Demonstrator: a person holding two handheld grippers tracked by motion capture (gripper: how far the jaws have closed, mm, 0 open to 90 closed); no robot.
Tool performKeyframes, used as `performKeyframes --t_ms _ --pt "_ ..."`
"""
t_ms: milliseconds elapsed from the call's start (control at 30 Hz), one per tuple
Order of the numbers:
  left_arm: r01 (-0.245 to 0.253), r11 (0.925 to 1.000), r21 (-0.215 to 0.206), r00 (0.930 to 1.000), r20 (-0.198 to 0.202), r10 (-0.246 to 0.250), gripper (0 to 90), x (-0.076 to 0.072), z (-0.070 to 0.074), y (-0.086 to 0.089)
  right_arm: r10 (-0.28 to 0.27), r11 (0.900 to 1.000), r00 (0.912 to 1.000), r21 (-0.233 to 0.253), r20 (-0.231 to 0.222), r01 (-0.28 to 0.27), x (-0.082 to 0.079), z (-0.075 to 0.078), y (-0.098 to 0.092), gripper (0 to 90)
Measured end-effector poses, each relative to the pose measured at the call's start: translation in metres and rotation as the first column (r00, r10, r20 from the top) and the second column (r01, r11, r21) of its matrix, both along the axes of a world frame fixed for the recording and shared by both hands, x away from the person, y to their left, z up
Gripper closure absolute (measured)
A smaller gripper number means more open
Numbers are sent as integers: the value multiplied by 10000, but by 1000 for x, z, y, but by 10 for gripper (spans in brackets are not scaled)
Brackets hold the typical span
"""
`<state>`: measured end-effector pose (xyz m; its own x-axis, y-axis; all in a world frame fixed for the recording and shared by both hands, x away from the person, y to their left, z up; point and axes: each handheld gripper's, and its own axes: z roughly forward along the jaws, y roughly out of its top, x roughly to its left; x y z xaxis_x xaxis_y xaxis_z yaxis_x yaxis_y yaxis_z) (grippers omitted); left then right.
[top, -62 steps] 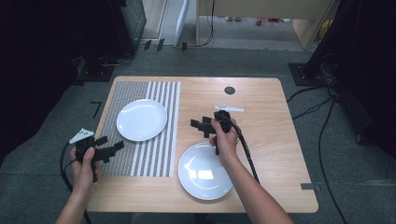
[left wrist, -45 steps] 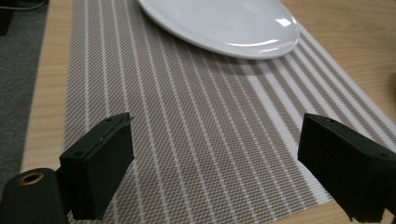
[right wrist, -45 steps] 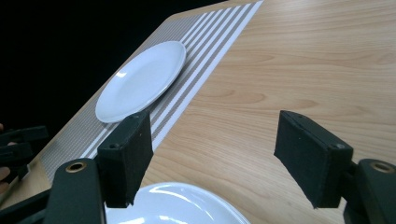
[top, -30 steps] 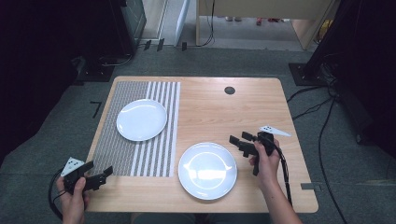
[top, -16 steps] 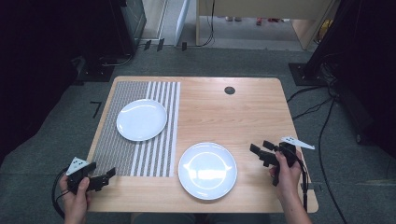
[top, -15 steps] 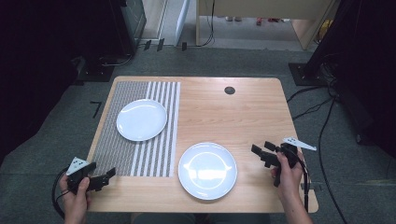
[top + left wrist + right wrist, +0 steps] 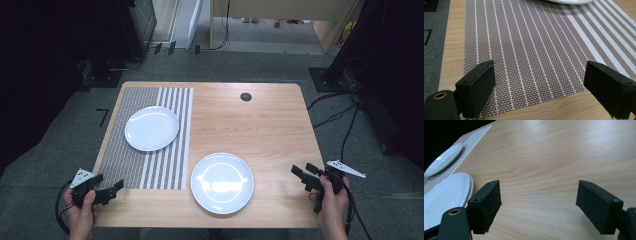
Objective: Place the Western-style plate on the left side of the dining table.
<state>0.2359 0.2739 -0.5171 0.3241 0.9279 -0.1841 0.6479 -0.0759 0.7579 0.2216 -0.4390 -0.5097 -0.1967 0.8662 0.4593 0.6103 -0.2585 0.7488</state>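
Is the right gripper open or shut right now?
Open. In the right gripper view the right gripper has its two black fingers spread wide, with bare wooden table between them and nothing held.

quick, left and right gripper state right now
left gripper: open, holding nothing, over the placemat corner.
right gripper: open, holding nothing, beside the near plate.
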Motion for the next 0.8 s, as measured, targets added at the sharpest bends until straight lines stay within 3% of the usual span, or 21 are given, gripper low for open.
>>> performKeyframes --t_ms 367,700,800 --pt "-1 9995 326 10000 1 1 104 0 0 -3 -606 9974 9975 -416 -371 591 -21 -9 -28 199" --pt "-13 9996 266 10000 4 13 104 0 0 -3 -927 9933 9943 -742 -534 886 -37 -13 -41 199" --pt "-5 9998 190 10000 -8 5 104 0 0 -2 -967 9906 9932 -1031 -643 898 -39 -15 -40 197"
